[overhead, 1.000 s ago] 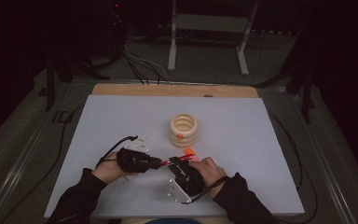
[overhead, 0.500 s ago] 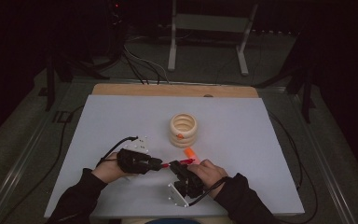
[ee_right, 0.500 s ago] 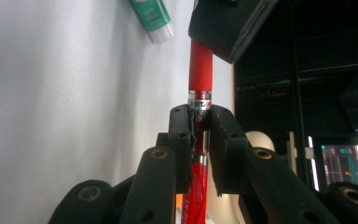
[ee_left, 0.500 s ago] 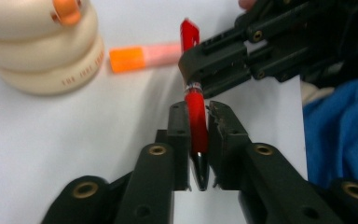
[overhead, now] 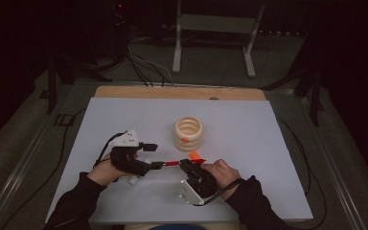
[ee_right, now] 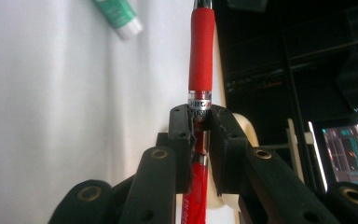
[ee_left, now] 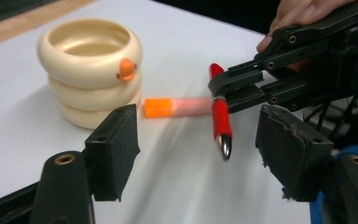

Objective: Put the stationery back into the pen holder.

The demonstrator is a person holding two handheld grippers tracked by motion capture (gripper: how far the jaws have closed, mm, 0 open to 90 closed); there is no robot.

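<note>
— High view: red pen (overhead: pixel 172 163) level above the desk's near edge, bridging left gripper (overhead: pixel 156 166) and right gripper (overhead: pixel 187 165); cream ring stack (overhead: pixel 188 133) mid-desk, orange cap (overhead: pixel 196 155) beside it.

— Left gripper view: jaws just been opening, well apart, pen tip (ee_left: pixel 224 145) between the pads, untouched. Cap (ee_left: pixel 158 107) blurred against the stack's (ee_left: pixel 91 70) foot.

— Right gripper view: jaws clamped tight on the pen's (ee_right: pixel 201 60) barrel.

— Step, likely: handover after uncapping, pen now carried by the right alone. Next: back the left away without knocking the tip.
</note>
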